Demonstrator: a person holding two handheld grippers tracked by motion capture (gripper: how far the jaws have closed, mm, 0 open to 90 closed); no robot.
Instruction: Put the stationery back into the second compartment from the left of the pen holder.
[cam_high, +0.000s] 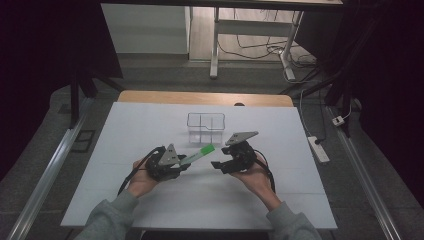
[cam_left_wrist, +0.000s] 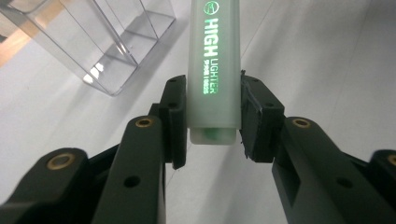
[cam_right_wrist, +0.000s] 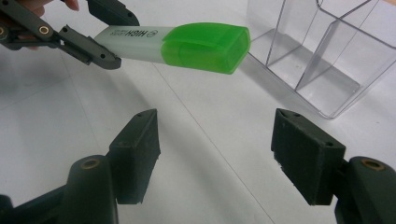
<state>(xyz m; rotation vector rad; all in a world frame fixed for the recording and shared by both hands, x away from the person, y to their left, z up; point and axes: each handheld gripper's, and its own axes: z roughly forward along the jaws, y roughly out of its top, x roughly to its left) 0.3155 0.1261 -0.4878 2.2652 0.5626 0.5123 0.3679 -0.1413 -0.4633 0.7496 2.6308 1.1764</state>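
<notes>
I work at the white table (cam_high: 150, 200), where the clear divided box (cam_high: 206, 128) stands just beyond my two tools. My left gripper (cam_left_wrist: 212, 119) clamps the pale barrel of the green highlighter (cam_high: 200, 151) near its butt end, so the pen sticks out above the table with its capped end toward the box. My right gripper (cam_right_wrist: 215, 154) hangs empty just short of that green cap (cam_right_wrist: 205, 46), jaws wide and well apart from it. The step in hand, as I judge it, is taking the cap end with the right tool — so I should bring the jaws up level with the cap, square to its flat sides, and close only once both pads bracket it — while the left keeps its grip firm and steady.
</notes>
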